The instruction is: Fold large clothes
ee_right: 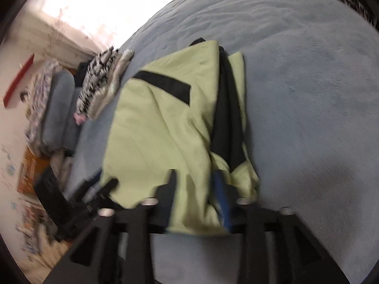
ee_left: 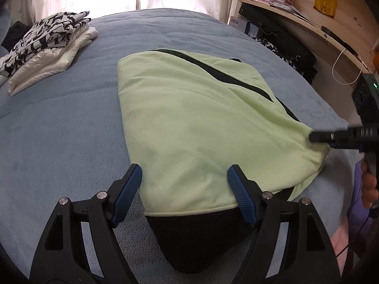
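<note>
A soft pale-green garment (ee_left: pixel 196 123) with black panels lies folded into a rough rectangle on the fuzzy blue bed (ee_left: pixel 59 130). The left tool (ee_left: pixel 184 184) is released, its ribbed blue pads straddling the hem at 6 o'clock. The right tool (ee_right: pixel 196 189), blurred in its own view, has cloth between parted jaws; whether it grips I cannot tell. Only the left view shows the wooden shelf (ee_left: pixel 308 23) at 2 o'clock; folded clothes (ee_left: pixel 45 49) sit at 10.

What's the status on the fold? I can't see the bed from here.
Left hand-held gripper open over the green garment's near edge. Right hand-held gripper at its corner, grip unclear. Nothing in the way.
</note>
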The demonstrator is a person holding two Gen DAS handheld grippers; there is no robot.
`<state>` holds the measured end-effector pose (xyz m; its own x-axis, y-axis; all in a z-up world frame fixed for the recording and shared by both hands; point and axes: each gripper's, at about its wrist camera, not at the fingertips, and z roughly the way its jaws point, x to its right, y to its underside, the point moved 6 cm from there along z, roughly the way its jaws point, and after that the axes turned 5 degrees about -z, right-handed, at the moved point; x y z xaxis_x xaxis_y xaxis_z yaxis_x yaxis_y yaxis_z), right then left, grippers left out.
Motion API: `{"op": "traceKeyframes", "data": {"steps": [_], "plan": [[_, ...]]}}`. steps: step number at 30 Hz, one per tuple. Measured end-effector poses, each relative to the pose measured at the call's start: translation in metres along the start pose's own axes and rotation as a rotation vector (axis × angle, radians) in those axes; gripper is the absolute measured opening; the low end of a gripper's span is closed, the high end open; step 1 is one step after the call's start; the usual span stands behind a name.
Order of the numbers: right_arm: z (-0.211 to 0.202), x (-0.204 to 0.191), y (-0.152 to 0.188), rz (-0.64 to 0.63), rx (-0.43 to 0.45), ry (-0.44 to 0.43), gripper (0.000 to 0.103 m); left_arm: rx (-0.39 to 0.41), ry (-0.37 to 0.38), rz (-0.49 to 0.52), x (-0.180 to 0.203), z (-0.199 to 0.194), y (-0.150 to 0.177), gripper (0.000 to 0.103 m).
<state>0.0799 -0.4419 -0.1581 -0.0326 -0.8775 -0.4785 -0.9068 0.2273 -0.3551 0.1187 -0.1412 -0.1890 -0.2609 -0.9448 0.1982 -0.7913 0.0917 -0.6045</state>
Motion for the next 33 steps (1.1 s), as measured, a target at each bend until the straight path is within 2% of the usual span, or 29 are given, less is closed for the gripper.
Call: {"op": "traceKeyframes", "data": {"steps": [6,8,10,13,14,15,16,17,18,20,22,25,28,30,33], "plan": [[0.04,0.017,-0.037,0.231,-0.057,-0.158,0.048,0.005,0.031,-0.025,-0.003,-0.002,0.0,0.074],[0.049,0.026,-0.045,0.309,-0.054,-0.191,0.048,0.009,0.036,-0.028,-0.003,-0.002,0.0,0.074],[0.055,0.031,-0.053,0.335,-0.05,-0.209,0.048,0.01,0.036,-0.029,-0.002,-0.001,0.0,0.075],[0.066,0.033,-0.062,0.311,-0.061,-0.17,0.048,0.011,0.045,-0.035,-0.003,0.0,-0.001,0.077],[0.069,0.033,-0.063,0.303,-0.061,-0.159,0.04,0.012,0.047,-0.036,-0.003,0.001,-0.001,0.077],[0.07,0.031,-0.065,0.267,-0.058,-0.125,0.028,0.013,0.048,-0.037,-0.003,0.001,-0.001,0.078],[0.071,0.027,-0.067,0.215,-0.056,-0.084,0.026,0.013,0.049,-0.038,-0.003,0.001,-0.001,0.078],[0.071,0.024,-0.067,0.181,-0.048,-0.057,0.014,0.013,0.05,-0.039,-0.003,0.002,-0.001,0.078],[0.069,0.021,-0.067,0.154,-0.035,-0.032,0.009,0.012,0.051,-0.04,-0.003,0.002,-0.001,0.078],[0.057,0.016,-0.07,0.097,0.011,0.007,0.005,0.007,0.054,-0.043,-0.003,0.002,-0.003,0.078],[0.026,0.008,-0.076,0.023,0.107,0.05,0.005,-0.003,0.061,-0.054,-0.002,0.001,-0.005,0.078],[-0.009,0.006,-0.077,-0.012,0.196,0.079,0.005,0.002,0.095,-0.068,0.001,-0.003,-0.008,0.078],[-0.008,0.008,-0.071,-0.044,0.191,0.159,0.004,0.019,0.074,-0.016,0.012,-0.001,-0.006,0.078],[0.009,0.012,-0.064,-0.047,0.166,0.207,0.004,0.032,0.037,0.033,0.019,0.003,0.0,0.082],[0.039,0.031,-0.052,-0.012,0.123,0.232,0.004,0.05,-0.02,0.118,0.028,0.009,0.009,0.085]]}}
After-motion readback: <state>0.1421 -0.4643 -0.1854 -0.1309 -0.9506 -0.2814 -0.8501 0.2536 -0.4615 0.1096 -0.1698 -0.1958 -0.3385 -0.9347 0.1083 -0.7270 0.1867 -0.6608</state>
